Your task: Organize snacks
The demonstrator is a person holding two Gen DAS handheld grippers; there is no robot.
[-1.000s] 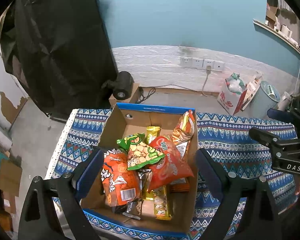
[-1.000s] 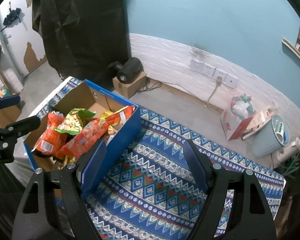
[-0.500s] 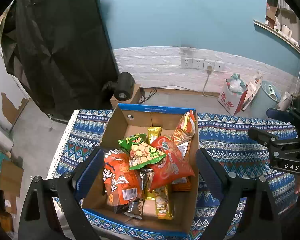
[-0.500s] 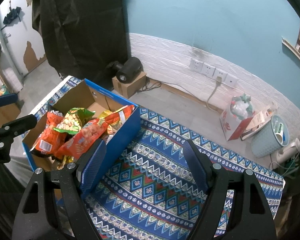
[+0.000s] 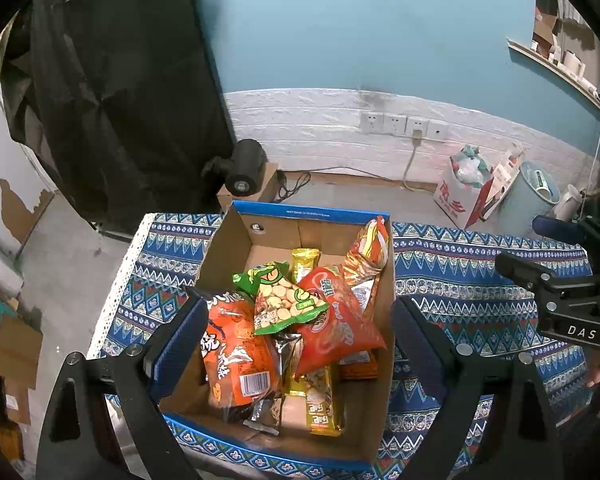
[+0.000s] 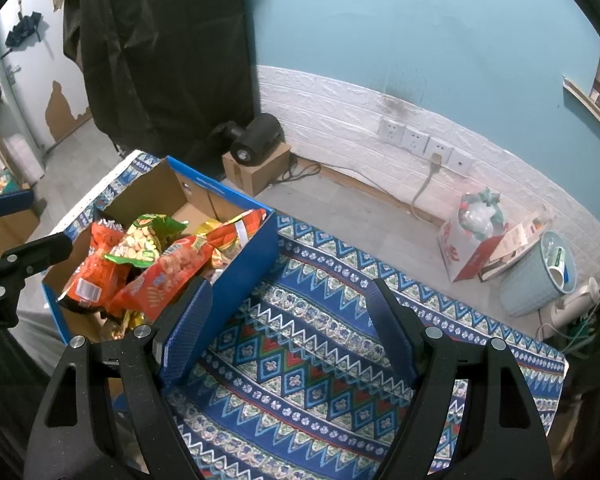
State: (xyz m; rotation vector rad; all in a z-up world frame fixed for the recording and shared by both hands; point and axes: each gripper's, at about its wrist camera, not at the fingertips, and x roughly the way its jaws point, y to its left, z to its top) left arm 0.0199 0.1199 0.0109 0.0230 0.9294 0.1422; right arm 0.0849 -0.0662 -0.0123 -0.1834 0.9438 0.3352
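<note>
Right wrist view: patterned blue tablecloth (image 6: 300, 364) under teal wall (image 6: 420, 32).

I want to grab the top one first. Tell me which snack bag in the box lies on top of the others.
The green bag picturing round crackers. It rests across the orange bag and the red bag in the cardboard box; the gold packets are underneath.

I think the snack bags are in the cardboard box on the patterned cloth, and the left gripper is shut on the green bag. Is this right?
Not quite. The left wrist view shows the left gripper open above the cardboard box, holding nothing; the green bag lies loose on the other bags. The box does stand on the patterned cloth.
</note>
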